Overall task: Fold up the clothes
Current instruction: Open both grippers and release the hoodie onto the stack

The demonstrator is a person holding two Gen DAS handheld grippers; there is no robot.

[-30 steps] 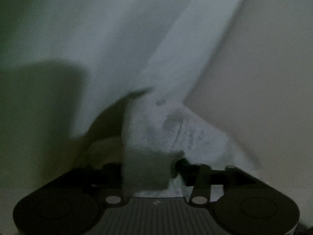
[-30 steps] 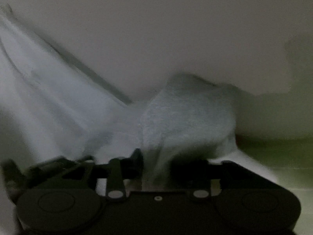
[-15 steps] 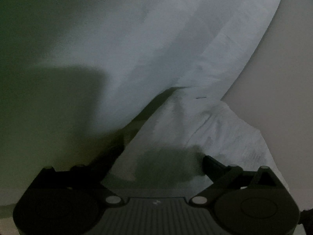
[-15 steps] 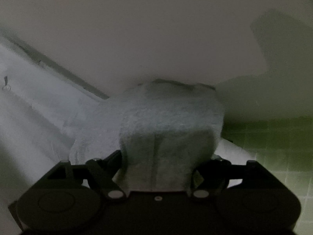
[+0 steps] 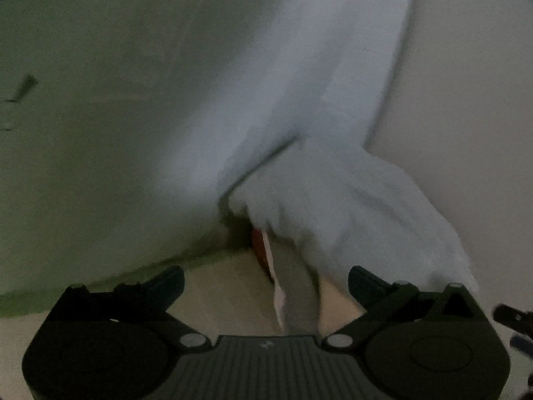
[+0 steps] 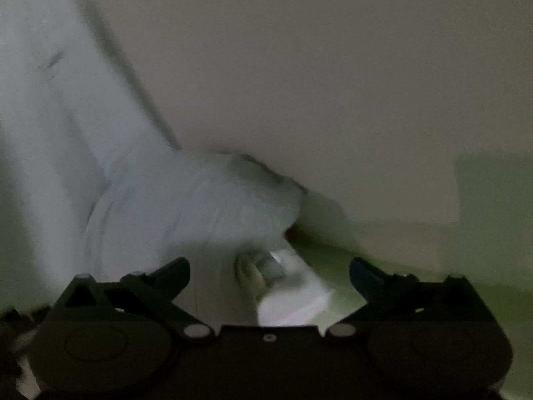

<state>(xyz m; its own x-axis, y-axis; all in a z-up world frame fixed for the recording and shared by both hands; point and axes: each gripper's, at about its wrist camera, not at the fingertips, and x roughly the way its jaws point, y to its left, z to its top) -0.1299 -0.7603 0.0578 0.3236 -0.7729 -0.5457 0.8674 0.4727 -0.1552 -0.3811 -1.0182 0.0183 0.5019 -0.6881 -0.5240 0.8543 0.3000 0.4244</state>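
Both grippers have just let go of the white garment (image 5: 336, 200). A second ago each one pinched a bunched corner of the cloth; now the left gripper (image 5: 266, 278) stands with its jaws spread wide, having just been opening, and nothing lies pressed between its fingers. Past the gripper, the released corner slumps as a soft mound, with a long band of the same cloth running up and away from it. A small red-and-white tag (image 5: 266, 260) shows just under the near edge of that mound.

The right gripper (image 6: 269, 271) reads the same: jaws just opened to full spread, pads clear of the fabric. The garment's other corner (image 6: 200, 200) sits ahead and to the left of this gripper as a rounded heap, and a loose white flap (image 6: 293, 296) trails down into the gap between the fingers without being clamped. The pale surface (image 6: 333, 83) lies beyond the heap.

The pictures are dim and blurred, so whether the edges line up cannot be told. Judging by the double release, one fold has been laid down, and the next step likely calls for fresh grips on the folded edge.
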